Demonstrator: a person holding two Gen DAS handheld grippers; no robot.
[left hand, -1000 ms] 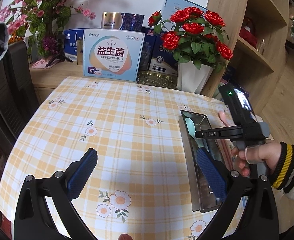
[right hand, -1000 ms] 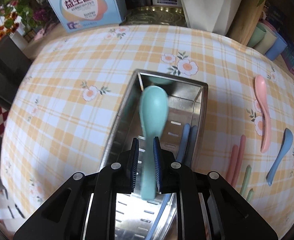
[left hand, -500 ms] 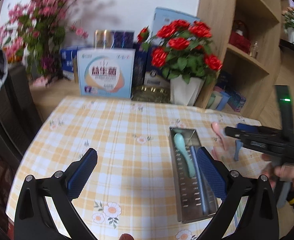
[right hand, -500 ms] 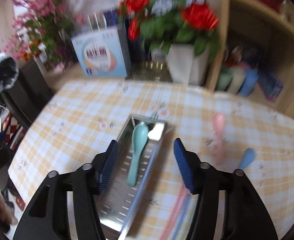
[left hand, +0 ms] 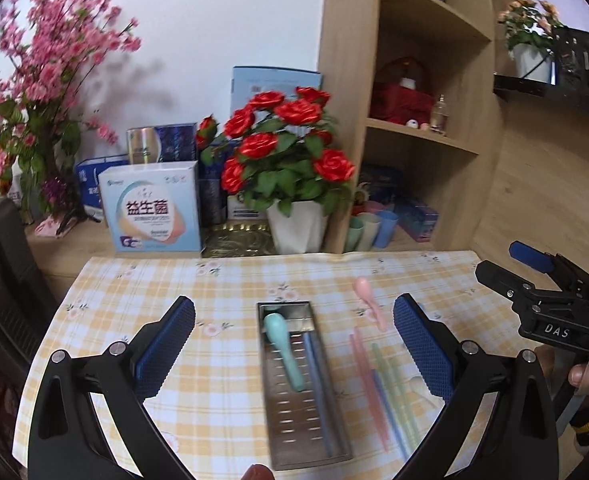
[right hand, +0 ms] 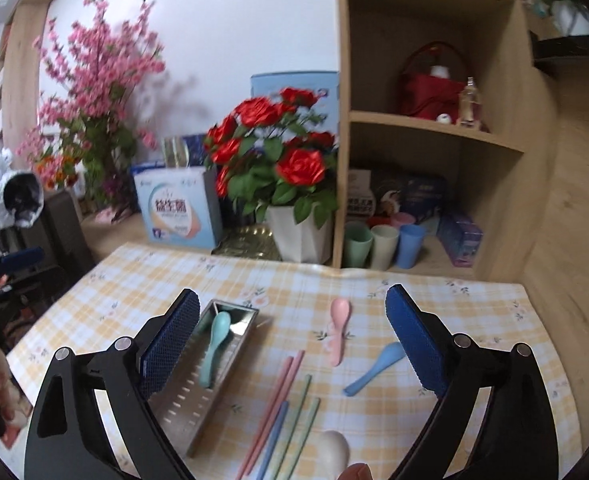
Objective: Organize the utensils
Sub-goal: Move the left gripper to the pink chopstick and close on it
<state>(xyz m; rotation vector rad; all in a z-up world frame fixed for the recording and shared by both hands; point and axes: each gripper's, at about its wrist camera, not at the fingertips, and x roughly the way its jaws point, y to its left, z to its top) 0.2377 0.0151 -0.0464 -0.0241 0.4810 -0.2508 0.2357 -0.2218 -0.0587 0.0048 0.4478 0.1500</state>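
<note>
Left tool point(left hand: 294, 332): released, blue pads wide apart and nothing between them — it hangs above the desk, apparently idle while the other hand does the sorting.
Desk point(right hand: 142, 280): covered with a yellow checked cloth with small flowers; it carries all the utensils.
Metal tray point(right hand: 198, 408): a long perforated tray lying left of the loose pieces — the place where the utensils are being gathered.
Teal spoon point(right hand: 214, 344): lies inside the tray, bowl toward the far end; blue chopsticks point(left hand: 314, 380) lie beside it in the same tray, so like goes lengthwise with like.
Loose chopsticks: pink chopsticks point(right hand: 278, 396), one more blue chopstick point(right hand: 272, 436) and green chopsticks point(right hand: 302, 416) lie on the cloth just right of the tray, roughly parallel and close together; picking one without nudging its neighbour looks fiddly.
Spoons still out: pink spoon point(right hand: 339, 332), blue spoon point(right hand: 374, 368) and a white spoon point(right hand: 334, 448) at the near edge.
Right tool point(right hand: 290, 344): its jaws have just been opening and now stand fully apart, with nothing between them, above the loose pieces.
Around: rose pot point(right hand: 302, 236), boxes and cups point(right hand: 386, 246) stand beyond the desk, well clear of the work.
</note>
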